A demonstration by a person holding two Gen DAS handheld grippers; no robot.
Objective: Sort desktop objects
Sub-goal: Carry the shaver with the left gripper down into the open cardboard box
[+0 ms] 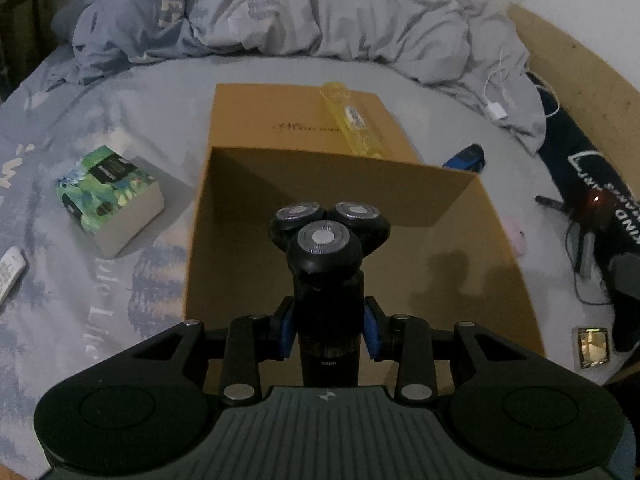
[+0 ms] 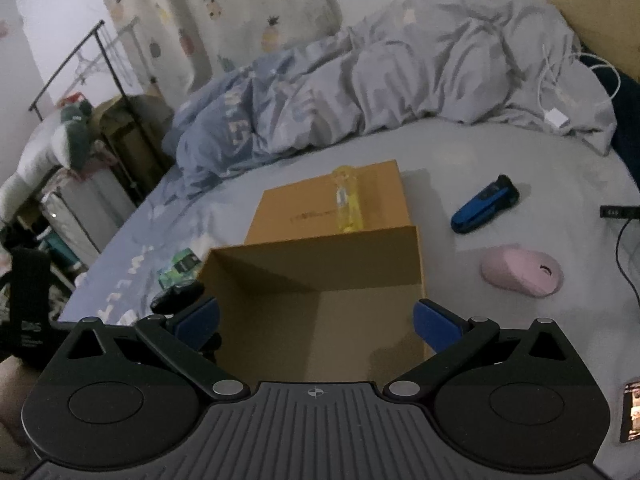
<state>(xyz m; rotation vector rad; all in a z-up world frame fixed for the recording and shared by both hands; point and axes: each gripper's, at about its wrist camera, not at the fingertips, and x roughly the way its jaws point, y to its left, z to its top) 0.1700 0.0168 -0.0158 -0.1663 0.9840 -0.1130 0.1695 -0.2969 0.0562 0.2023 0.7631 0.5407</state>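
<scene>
Black plastic, three rotary heads: an electric shaver (image 1: 328,264) sits clamped between the blue pads of the left gripper (image 1: 329,328), its long axis running straight forward along the fingers, heads leading. It is held above the open brown cardboard box (image 1: 400,264) on the bed, near the box's front edge — the cavity lies directly ahead of and below the heads, so my judgement is that the coming move is a lowering into the box and a release.

The right gripper (image 2: 316,322) is spread wide and holds nothing; it faces the same box from the near side.

The right wrist view alone shows the pink computer mouse (image 2: 522,272) in full on the sheet off the box's right edge, and the blue-and-black handheld device (image 2: 484,204) beyond it (the right arm is the nearer to both). The left wrist view alone shows in full the green patterned carton (image 1: 110,196) off the box's left edge. A yellow translucent ruler-like strip (image 1: 354,118) lies on the brown lid behind the box.
</scene>
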